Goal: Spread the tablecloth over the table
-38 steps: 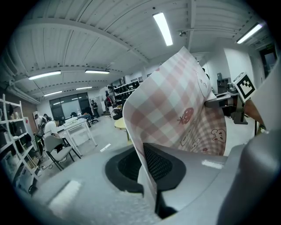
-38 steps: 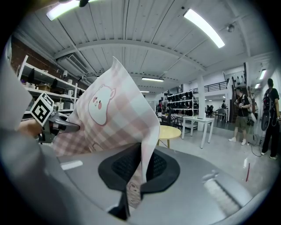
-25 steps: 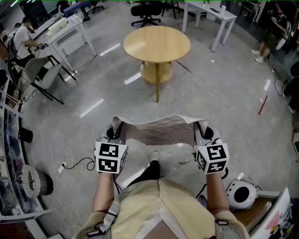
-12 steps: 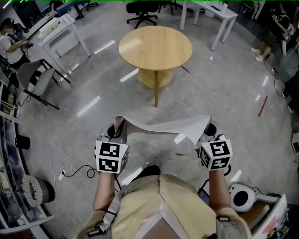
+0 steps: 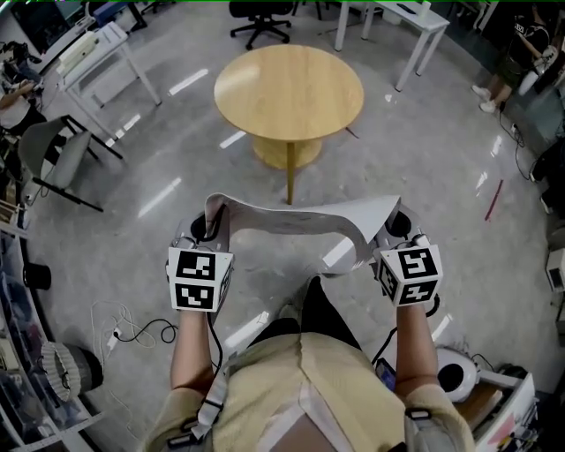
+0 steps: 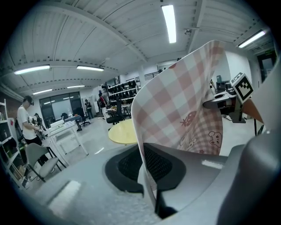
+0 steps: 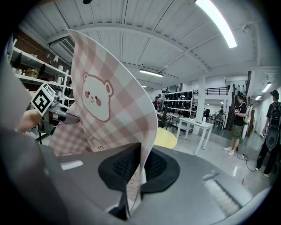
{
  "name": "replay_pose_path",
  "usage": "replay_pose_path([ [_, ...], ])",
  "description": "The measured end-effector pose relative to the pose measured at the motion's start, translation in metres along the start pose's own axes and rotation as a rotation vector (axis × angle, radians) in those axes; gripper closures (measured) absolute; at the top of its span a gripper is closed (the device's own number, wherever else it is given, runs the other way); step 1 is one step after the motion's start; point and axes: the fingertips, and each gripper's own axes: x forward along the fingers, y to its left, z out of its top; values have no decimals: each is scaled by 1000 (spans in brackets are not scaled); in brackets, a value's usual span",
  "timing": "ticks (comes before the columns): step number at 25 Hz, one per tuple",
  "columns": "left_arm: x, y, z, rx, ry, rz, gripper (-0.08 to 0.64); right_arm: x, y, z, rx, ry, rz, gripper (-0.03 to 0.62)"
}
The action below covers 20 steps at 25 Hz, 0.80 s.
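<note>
Tablecloth (image 5: 291,217), pink check with bears, arcs between two corners. Left claw (image 5: 210,228) and right claw (image 5: 391,226) each pinch one corner, level and apart.

**Q:** Head view, what covers the ground and stands on it?

**A:** A polished grey floor (image 5: 132,190) with pale light streaks. Top centre: a round wooden table (image 5: 289,86) on a single post. Top right: a white desk (image 5: 422,19). Upper left: another white desk (image 5: 95,46), with a grey chair (image 5: 42,152) below it at the left edge. At the top edge, a black office chair (image 5: 260,11).

**Q:** And overhead, in the gripper views?

**A:** A white ribbed, arched ceiling (image 6: 88,39) with a long strip light (image 6: 168,23) at upper centre. Left gripper view, centre: dark shelving (image 6: 120,90) in the distance, and glazed panels (image 6: 61,104) at the left. Right gripper view, upper left: an open storage rack (image 7: 41,66).
</note>
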Motion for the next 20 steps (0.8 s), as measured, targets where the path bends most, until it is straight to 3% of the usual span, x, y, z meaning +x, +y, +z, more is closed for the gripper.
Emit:
replay_pose_path([
  [10, 87, 33, 47, 30, 41, 44, 552, 92, -58, 29, -72, -4, 46, 583],
  [20, 167, 59, 134, 115, 36, 145, 552, 171, -140, 92, -185, -70, 139, 583],
])
